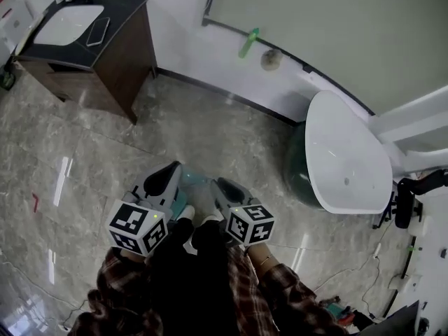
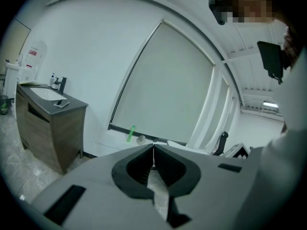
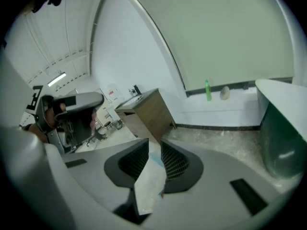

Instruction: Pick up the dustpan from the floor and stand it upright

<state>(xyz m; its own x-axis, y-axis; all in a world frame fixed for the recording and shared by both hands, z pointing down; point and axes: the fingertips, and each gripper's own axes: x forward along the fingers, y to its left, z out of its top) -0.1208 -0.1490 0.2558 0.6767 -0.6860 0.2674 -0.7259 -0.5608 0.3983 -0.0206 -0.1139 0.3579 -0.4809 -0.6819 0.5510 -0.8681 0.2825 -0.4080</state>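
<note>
Seen from the head view, a pale teal dustpan [image 1: 192,183] shows only as a small blurred patch on the floor, low between my two grippers; how it stands I cannot tell. My left gripper [image 1: 171,171] is held high above it, its jaws shut tip to tip with nothing in them [image 2: 153,150]. My right gripper [image 1: 219,185] hangs beside it at a similar height. Its jaws stand a narrow gap apart [image 3: 154,150]. Through that gap I see marble floor and a pale blue patch [image 3: 154,156], with no pad pressing on anything.
A wooden vanity [image 1: 105,54] with a white sink [image 1: 68,24] stands at the far left. A white bathtub [image 1: 346,156] fills the right side. A green bottle [image 1: 248,43] rests on the window ledge. Cables [image 1: 381,257] trail on the marble floor [image 1: 105,159] at the right.
</note>
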